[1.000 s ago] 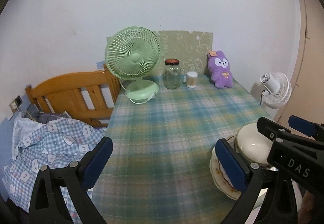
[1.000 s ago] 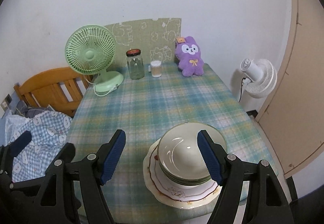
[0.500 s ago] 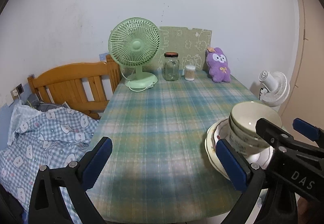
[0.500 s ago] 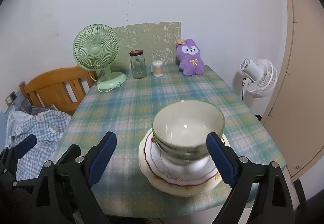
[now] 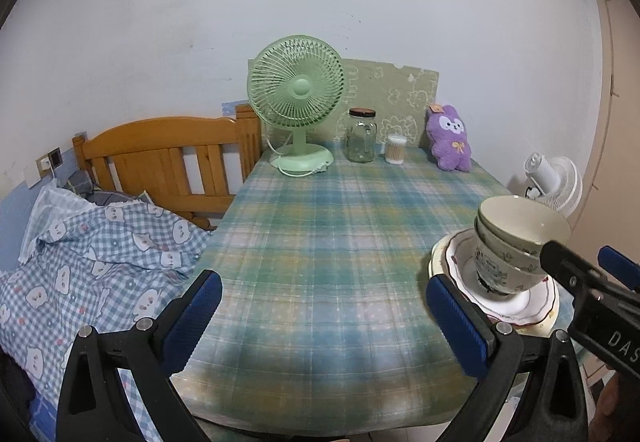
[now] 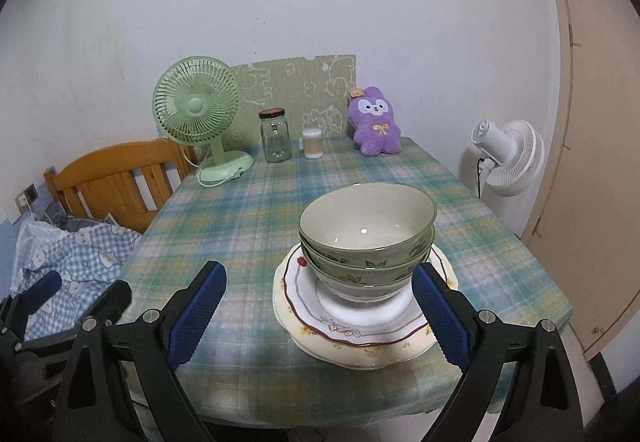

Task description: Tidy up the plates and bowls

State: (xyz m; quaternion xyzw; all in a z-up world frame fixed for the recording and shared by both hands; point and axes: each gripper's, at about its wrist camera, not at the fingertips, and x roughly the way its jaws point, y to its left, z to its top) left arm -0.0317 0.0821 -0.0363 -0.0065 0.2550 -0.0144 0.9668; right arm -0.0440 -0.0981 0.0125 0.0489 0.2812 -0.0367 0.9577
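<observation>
While both tools hang over the near edge of the table [image 6: 248, 226], the right hand-held gripper [image 6: 318, 316] is released, its blue pads spread wide and holding nothing, with the right pad just in front of the stack's rim. The stacked bowls [image 6: 366, 238], green outside and cream inside, sit nested on the plates [image 6: 352, 330], a white plate with a dark red rim on top of a cream floral one, at about 5 o'clock on the plaid cloth. The left hand-held gripper [image 5: 324, 322] is released too, pads wide apart above bare cloth, with the stack at its 3 o'clock. Along the far edge, near 12 o'clock, stand a green fan [image 6: 198, 114], a glass jar [image 6: 275, 136], a small cotton-swab tub [image 6: 312, 143] and a purple plush bunny [image 6: 375, 122]. A wooden bed frame [image 5: 168, 158] lies at 9 o'clock.
</observation>
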